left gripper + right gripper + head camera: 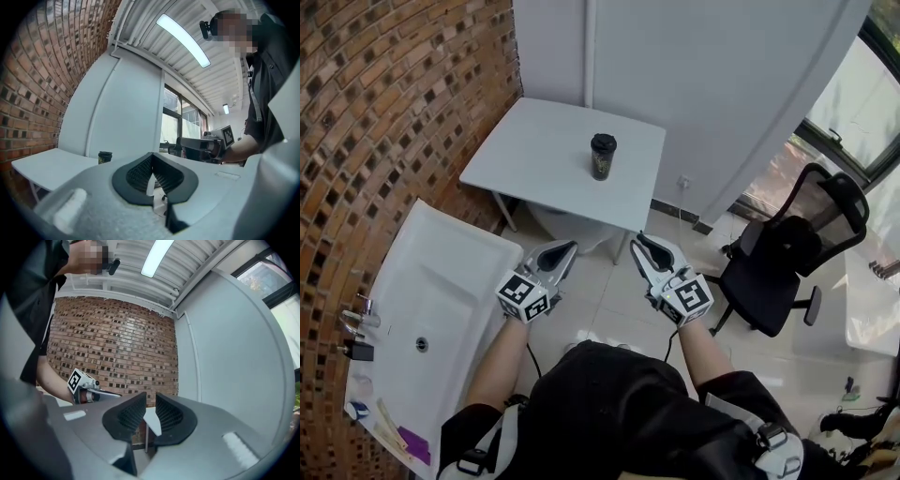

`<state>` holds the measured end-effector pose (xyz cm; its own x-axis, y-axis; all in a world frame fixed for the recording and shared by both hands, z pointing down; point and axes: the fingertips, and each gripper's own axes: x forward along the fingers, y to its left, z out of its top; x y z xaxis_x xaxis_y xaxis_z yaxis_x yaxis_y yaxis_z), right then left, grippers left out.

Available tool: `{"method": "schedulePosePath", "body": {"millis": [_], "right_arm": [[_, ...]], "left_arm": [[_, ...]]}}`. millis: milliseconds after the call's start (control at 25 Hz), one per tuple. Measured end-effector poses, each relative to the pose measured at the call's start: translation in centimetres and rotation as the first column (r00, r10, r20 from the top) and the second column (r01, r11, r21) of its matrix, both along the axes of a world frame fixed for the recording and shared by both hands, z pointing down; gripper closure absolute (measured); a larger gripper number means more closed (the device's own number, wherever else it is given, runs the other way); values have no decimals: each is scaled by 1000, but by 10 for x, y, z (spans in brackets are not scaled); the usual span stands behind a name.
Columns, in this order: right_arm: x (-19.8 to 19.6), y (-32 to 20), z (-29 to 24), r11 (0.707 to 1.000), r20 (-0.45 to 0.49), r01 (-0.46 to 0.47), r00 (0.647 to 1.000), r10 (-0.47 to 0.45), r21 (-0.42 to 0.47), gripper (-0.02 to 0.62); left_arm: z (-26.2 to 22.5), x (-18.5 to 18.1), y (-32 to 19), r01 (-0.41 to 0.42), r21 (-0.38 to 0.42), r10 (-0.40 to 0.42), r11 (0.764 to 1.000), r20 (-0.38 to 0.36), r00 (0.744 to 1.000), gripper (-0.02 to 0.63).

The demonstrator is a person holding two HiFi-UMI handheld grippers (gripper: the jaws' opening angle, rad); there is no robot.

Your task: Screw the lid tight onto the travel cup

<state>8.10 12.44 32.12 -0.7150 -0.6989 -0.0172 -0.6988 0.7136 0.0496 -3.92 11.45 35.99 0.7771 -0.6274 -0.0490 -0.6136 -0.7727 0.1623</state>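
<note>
Holding nothing: left gripper (566,249) clenched at seven o'clock, right gripper (643,244) slightly parted at five. Well apart from the travel cup (603,161) at twelve o'clock on the table (534,155), lid (603,142) seated. Tightening likely still to do.

A plain office-style workroom: red brick wall (384,112) at ten o'clock, white rectangular washbasin (441,281) at eight, square white table (544,150) at twelve, black mesh swivel chair (783,248) at three.
</note>
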Motion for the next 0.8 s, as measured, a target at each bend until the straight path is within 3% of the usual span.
{"method": "schedulePosePath", "body": {"millis": [320,800], "right_arm": [[5,0,15,999,-21,41,999,-41,-4,591],[3,-6,23,998,-28,67,997,-68,-13,591]], "left_arm": [[6,9,12,25,1,-25,1000,17,1000,603],[8,11,8,38,-9,-37,999,10,999,603]]}}
